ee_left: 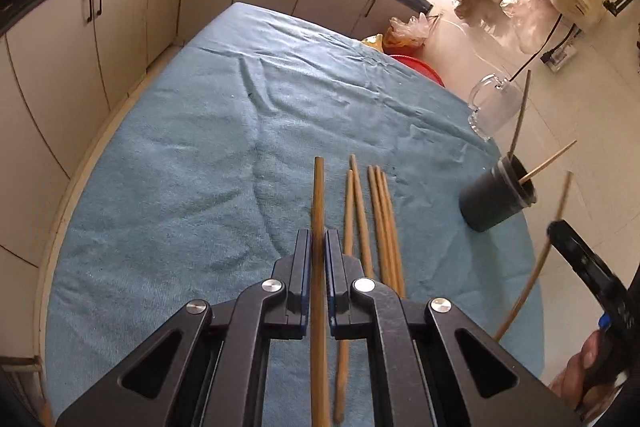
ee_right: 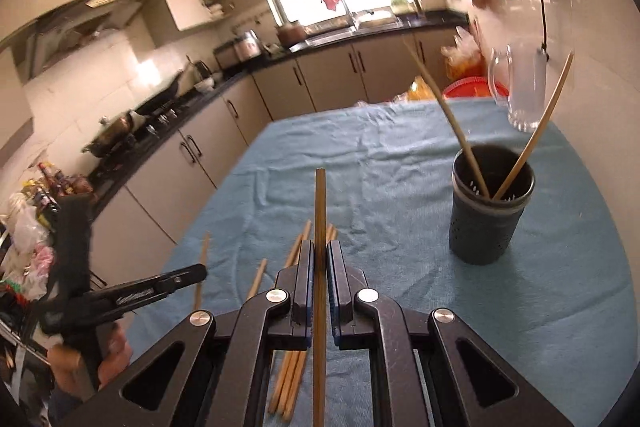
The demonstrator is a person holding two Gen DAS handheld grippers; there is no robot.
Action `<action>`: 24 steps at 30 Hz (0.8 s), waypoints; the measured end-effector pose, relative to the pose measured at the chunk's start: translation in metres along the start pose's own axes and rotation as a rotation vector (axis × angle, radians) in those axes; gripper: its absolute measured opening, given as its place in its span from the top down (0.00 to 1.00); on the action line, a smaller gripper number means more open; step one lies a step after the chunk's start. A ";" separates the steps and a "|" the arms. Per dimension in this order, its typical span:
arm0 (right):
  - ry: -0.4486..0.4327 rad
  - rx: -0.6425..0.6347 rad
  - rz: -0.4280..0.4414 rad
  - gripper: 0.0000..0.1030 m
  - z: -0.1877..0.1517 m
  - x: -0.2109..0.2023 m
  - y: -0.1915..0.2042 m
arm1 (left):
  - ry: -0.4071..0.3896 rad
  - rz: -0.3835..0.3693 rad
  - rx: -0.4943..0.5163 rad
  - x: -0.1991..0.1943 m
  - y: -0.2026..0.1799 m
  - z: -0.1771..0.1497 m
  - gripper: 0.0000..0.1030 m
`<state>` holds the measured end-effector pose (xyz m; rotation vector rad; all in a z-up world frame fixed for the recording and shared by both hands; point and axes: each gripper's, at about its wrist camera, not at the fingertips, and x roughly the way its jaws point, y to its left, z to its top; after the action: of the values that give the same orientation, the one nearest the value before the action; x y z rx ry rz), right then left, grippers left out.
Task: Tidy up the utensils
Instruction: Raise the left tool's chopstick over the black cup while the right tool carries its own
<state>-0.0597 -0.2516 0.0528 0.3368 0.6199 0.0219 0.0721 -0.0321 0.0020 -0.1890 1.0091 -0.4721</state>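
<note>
Right wrist view: two chopsticks (ee_right: pixel 468 131) stand in your holder (ee_right: pixel 490 223) at right; each gripper (ee_right: pixel 320 259) clamps one, several loose chopsticks (ee_left: pixel 372 223) remain.

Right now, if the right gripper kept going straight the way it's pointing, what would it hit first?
Probably the blue cloth on the table. The right gripper, shut on a chopstick, aims at bare cloth left of the dark holder cup, so it would likely miss the cup. Depth is hard to judge through this lens.
</note>
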 end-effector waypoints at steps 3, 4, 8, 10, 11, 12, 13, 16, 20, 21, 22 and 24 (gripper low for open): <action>-0.045 0.002 0.018 0.93 -0.001 -0.016 -0.001 | -0.043 0.024 0.022 -0.020 -0.010 0.004 0.94; -0.058 0.002 0.025 0.93 -0.001 -0.021 0.000 | -0.060 0.026 0.029 -0.027 -0.013 0.004 0.94; -0.123 -0.012 0.041 0.93 -0.002 -0.041 0.003 | -0.134 0.033 0.050 -0.057 -0.026 0.003 0.94; -0.140 -0.013 0.046 0.93 -0.003 -0.048 0.003 | -0.157 0.033 0.051 -0.067 -0.029 0.002 0.94; -0.144 -0.015 0.052 0.93 -0.002 -0.051 0.003 | -0.169 0.030 0.054 -0.073 -0.031 0.002 0.94; -0.149 -0.015 0.053 0.93 -0.002 -0.053 0.003 | -0.177 0.029 0.054 -0.076 -0.032 0.002 0.94; -0.153 -0.014 0.053 0.93 -0.002 -0.054 0.002 | -0.189 0.029 0.053 -0.081 -0.033 0.002 0.94; -0.155 -0.009 0.054 0.93 -0.003 -0.057 -0.001 | -0.218 0.030 0.054 -0.091 -0.038 0.004 0.94; -0.164 -0.001 0.056 0.93 -0.005 -0.061 -0.004 | -0.233 0.020 0.058 -0.102 -0.042 0.003 0.94; -0.167 0.001 0.057 0.93 -0.005 -0.062 -0.005 | -0.238 0.021 0.063 -0.104 -0.044 0.003 0.94; -0.169 -0.001 0.059 0.93 -0.004 -0.063 -0.005 | -0.240 0.020 0.068 -0.105 -0.045 0.003 0.94; -0.175 0.004 0.058 0.93 -0.004 -0.064 -0.006 | -0.250 0.017 0.077 -0.108 -0.050 0.003 0.94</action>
<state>-0.1148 -0.2640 0.0845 0.3564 0.4364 0.0462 0.0122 -0.0260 0.1046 -0.1660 0.7464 -0.4583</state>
